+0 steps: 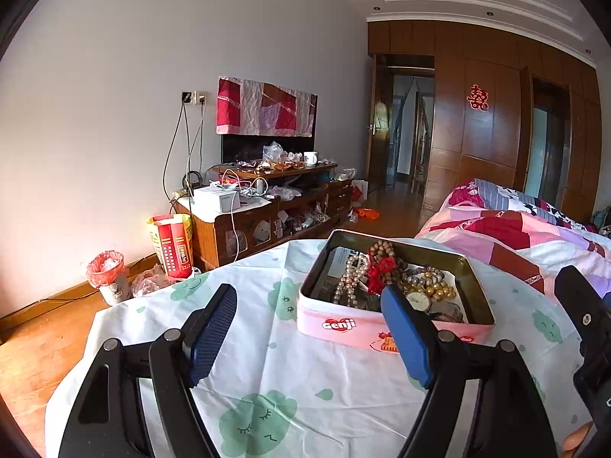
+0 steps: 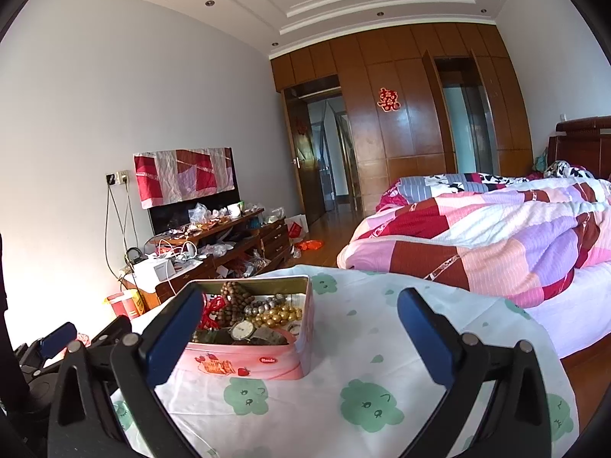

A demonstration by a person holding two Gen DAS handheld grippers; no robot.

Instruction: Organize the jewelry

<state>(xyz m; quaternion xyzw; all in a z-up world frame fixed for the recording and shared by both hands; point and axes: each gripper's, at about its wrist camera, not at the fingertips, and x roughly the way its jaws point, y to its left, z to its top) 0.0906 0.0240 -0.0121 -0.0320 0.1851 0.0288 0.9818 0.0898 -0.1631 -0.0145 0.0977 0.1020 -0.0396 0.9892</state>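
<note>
Bedroom, table [image 1: 267, 362] under white cloth with green prints. Near: left claw [image 1: 305, 328] spread, holding nothing; right claw [image 2: 301, 339] spread, holding nothing. Mid-table: pink tin [image 1: 343, 324], lid off, holding pearls [image 1: 349, 278], brown beads [image 2: 235, 301], gold beads [image 2: 277, 315], watch [image 2: 242, 330]. Far: cabinet [image 1: 267, 213] left, bed [image 2: 477, 236] right.

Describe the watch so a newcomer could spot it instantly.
On the cloth-covered table sits a pink tin of jewelry. At its near edge lies the watch, beside the gold beads: the only flat white dial among round beads.
</note>
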